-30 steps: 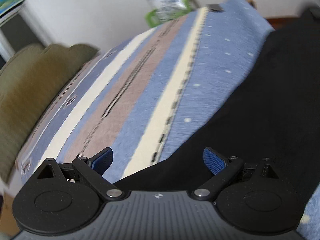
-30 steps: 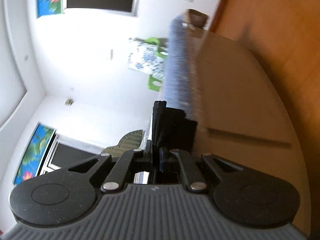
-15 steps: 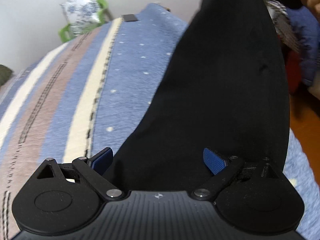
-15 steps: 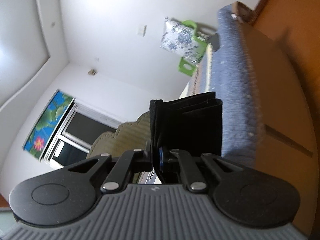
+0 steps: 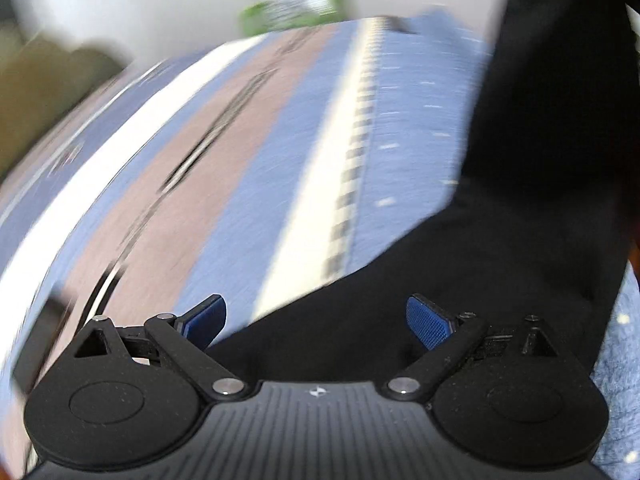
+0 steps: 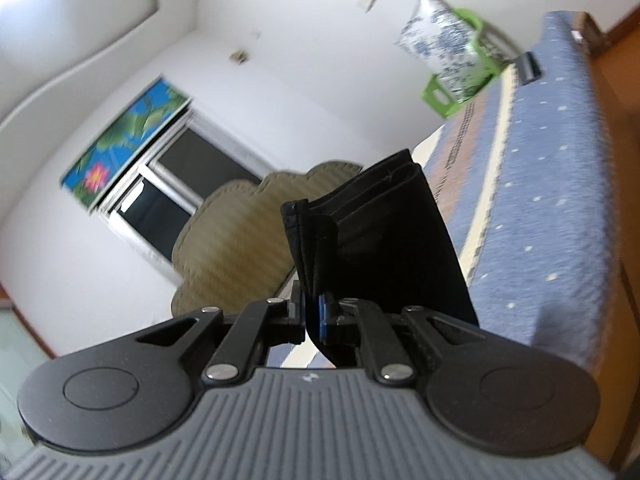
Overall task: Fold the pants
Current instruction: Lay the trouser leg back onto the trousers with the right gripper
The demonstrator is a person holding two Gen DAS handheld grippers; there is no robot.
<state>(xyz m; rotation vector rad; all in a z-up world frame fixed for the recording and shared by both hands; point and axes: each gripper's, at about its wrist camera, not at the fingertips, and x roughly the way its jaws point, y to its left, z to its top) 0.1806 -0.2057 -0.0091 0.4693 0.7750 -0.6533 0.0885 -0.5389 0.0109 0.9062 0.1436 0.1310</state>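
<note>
Right gripper pinching pants hem, left gripper spread above blanket

Black left gripper – blue pads, silver screws

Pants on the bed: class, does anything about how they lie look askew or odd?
Yes. The pants are not flat: one end hangs up off the bedspread, pinched in the shut right claw, while the open left claw hovers over the other end.
</note>
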